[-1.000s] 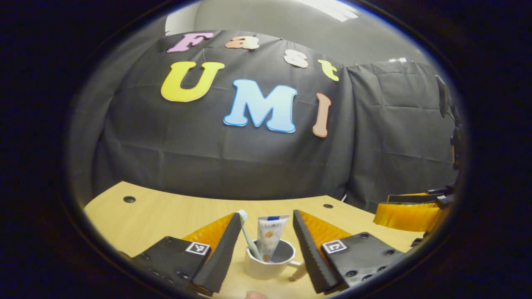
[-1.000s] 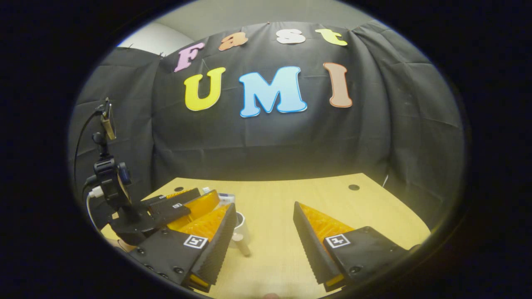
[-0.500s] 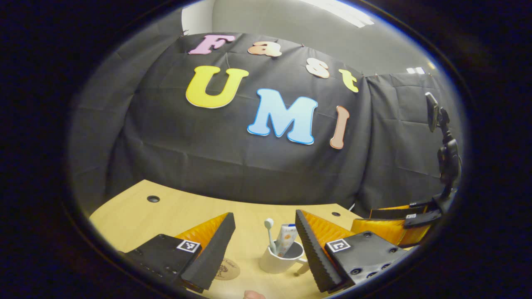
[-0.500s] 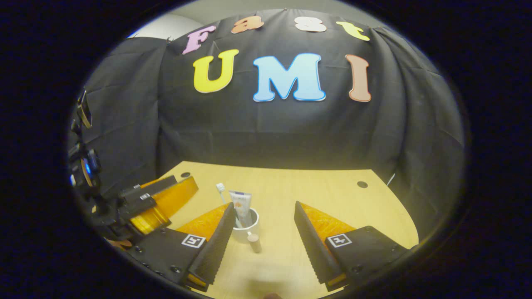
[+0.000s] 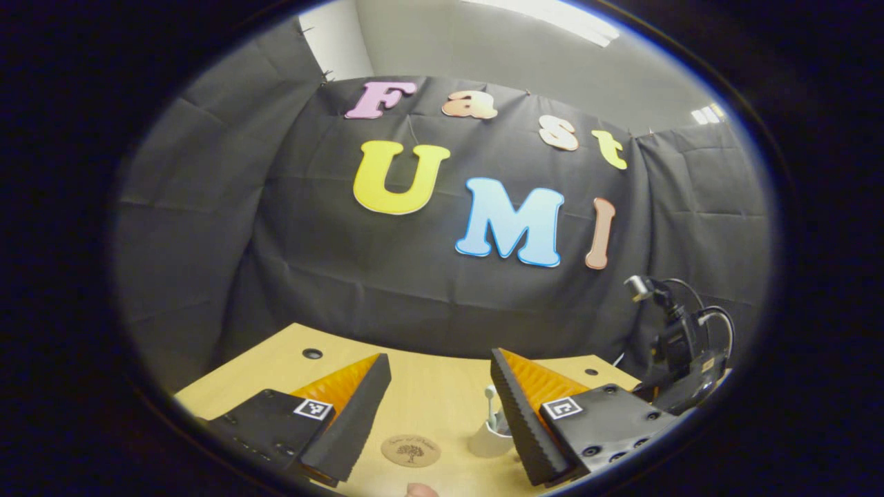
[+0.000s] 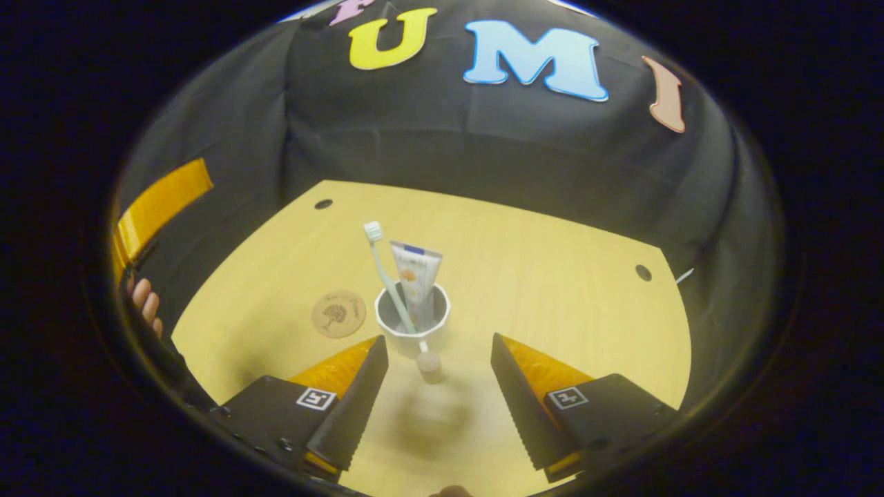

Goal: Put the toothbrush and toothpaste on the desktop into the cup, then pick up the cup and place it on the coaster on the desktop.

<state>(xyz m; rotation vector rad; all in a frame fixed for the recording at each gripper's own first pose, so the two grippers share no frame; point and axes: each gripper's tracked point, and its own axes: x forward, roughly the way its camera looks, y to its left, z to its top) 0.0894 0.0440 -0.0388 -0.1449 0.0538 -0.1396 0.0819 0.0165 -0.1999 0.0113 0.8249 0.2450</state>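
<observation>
In the right gripper view a white cup (image 6: 412, 323) stands on the wooden table (image 6: 552, 276), holding an upright toothbrush (image 6: 382, 266) and a toothpaste tube (image 6: 416, 275). Its handle (image 6: 429, 362) points toward my right gripper (image 6: 438, 339), which hovers open just short of the cup and looks down on it. A round brown coaster (image 6: 338, 314) lies bare to the cup's left. In the left gripper view my left gripper (image 5: 438, 356) is open and holds nothing; the coaster (image 5: 410, 450) lies between its fingers, and the cup (image 5: 487, 442) with the toothbrush (image 5: 490, 407) is partly behind its right finger.
The other gripper's camera mount with cables (image 5: 680, 352) stands at the right in the left gripper view. A hand (image 6: 145, 300) and an orange part of the left gripper (image 6: 162, 200) show at the table's left edge. Small holes (image 6: 643, 272) mark the tabletop's far corners.
My left gripper drew back from around the cup and swung left, so the coaster came between its fingers. My right gripper rose and tilted down toward the cup. The cup stayed put.
</observation>
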